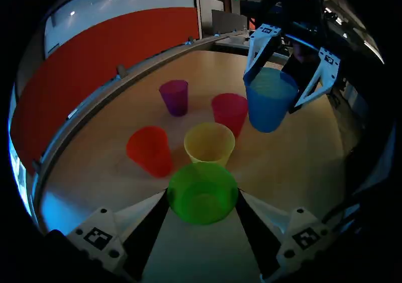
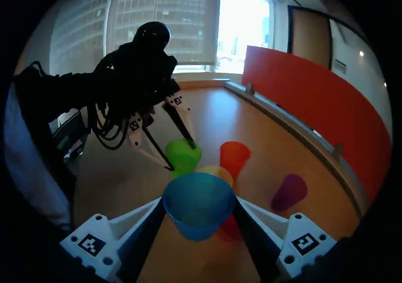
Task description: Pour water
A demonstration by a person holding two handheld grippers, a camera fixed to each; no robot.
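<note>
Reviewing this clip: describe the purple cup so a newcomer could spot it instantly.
Find the long red partition beside the wooden table. Among the cups standing on that table, the purple cup sits on the partition side; it alone is purple.

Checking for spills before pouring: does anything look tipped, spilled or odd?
Nothing stands out. The purple cup, red cup, orange cup and yellow cup stand upright on the table, no puddle visible; the left gripper holds the green cup, the right gripper the blue cup.

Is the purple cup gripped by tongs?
No, the purple cup stands free on the table, nothing touching it.
</note>
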